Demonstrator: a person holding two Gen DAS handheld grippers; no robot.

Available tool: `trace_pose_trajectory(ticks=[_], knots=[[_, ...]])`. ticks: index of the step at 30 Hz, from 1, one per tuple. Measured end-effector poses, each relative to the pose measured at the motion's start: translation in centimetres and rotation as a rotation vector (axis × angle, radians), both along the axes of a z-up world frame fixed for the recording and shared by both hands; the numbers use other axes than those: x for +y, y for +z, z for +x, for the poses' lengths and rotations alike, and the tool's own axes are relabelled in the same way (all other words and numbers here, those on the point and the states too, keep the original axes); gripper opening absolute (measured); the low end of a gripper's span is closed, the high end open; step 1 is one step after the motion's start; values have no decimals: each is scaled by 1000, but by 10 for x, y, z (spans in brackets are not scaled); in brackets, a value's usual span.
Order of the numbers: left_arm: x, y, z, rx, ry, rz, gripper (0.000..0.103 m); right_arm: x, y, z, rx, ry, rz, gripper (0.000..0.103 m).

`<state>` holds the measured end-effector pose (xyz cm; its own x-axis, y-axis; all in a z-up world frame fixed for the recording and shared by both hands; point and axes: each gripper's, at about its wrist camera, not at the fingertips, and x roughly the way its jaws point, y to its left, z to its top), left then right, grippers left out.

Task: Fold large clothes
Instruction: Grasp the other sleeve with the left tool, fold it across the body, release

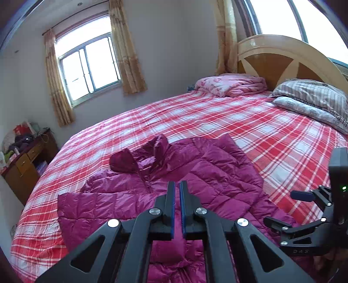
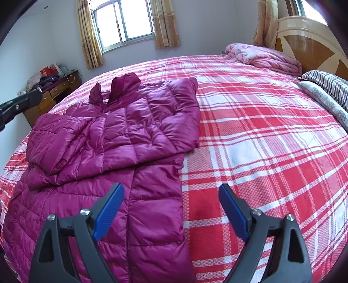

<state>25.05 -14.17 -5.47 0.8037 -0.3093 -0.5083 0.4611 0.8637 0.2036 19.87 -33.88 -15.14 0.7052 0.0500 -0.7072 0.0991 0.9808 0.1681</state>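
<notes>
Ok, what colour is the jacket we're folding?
Magenta-purple, a shiny quilted down jacket; the right wrist view shows it best.

The left gripper (image 1: 178, 191) hangs above the jacket (image 1: 195, 174), fingers nearly together with nothing between; the right gripper (image 2: 171, 202) hovers over its edge, spread wide.

Daylight filled the room from the window (image 1: 89, 65) ahead of me, whose panes were blown out to plain white, and from a second bright window (image 1: 280, 17) behind the headboard (image 1: 282, 54). The light was soft and even; my jacket (image 2: 121, 130) gave a mild sheen on its quilting and threw only faint shadows on the bed (image 2: 261, 130). Both views were sharp in the middle. The fisheye bent the bed's edge and walls into curves, and the corners went dark and blurred, with a purple fringe along that rim.
</notes>
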Motion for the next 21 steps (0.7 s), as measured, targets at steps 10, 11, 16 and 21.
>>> trace_pose_trajectory(ticks=[10,11,16,21], knots=[[98,-23,44,47,239,-1,7,31,36,-2,-78,169,166,102],[107,-25,48,51,264,-1,10,37,40,2,-80,192,180,103],[150,-27,52,6,403,-31,83,74,48,40,-20,265,236,103],[172,-31,49,-10,428,-28,85,111,38,83,59,320,221,82]])
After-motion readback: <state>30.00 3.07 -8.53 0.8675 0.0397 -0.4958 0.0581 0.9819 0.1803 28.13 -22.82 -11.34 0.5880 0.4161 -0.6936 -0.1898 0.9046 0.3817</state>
